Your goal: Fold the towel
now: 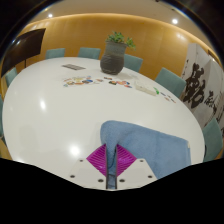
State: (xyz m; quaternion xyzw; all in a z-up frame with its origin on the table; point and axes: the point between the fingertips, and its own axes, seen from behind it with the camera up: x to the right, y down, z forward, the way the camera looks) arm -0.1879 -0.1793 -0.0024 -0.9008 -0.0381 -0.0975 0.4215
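A light blue towel (150,144) lies on the white table (55,105), just ahead and to the right of my fingers. My gripper (112,160) is shut on the towel's near edge: a thin fold of blue cloth runs between the two magenta pads (99,157), which press together on it. The rest of the towel spreads flat toward the table's right edge.
A potted plant (116,53) stands at the far middle of the table, with small items and papers (110,82) scattered around it. Teal chairs (170,80) ring the table. A calligraphy panel (200,92) hangs on the right wall.
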